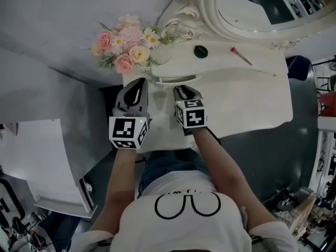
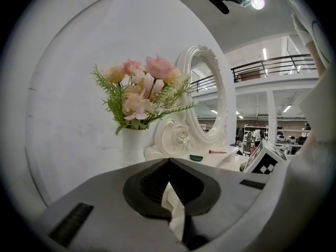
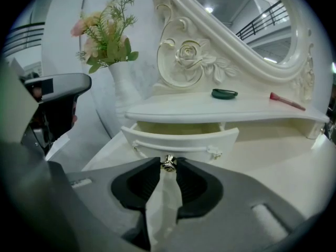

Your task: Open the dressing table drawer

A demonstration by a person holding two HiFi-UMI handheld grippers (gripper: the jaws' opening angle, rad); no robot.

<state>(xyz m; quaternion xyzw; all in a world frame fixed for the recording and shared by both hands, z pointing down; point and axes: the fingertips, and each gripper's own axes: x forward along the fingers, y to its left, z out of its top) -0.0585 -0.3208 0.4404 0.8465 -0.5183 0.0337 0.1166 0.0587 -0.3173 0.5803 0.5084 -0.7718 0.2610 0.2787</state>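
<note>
The white dressing table (image 1: 257,101) has a small drawer (image 3: 181,139) under its raised shelf, pulled partly out so its pale inside shows. In the head view the drawer (image 1: 176,79) lies just ahead of both grippers. My right gripper (image 3: 168,165) is shut on the drawer's small metal knob (image 3: 168,162), with a fingertip against each side of it; from above it (image 1: 181,92) points at the drawer front. My left gripper (image 1: 139,84) hovers left of the drawer, off the table's left edge. Its jaws (image 2: 168,162) are shut with nothing between them.
A white vase of pink flowers (image 1: 124,47) stands at the table's left end, close to my left gripper. On the shelf lie a green dish (image 1: 201,51) and a red brush (image 1: 241,55). An ornate oval mirror (image 1: 247,22) rises behind. A grey wall panel (image 1: 47,83) is at left.
</note>
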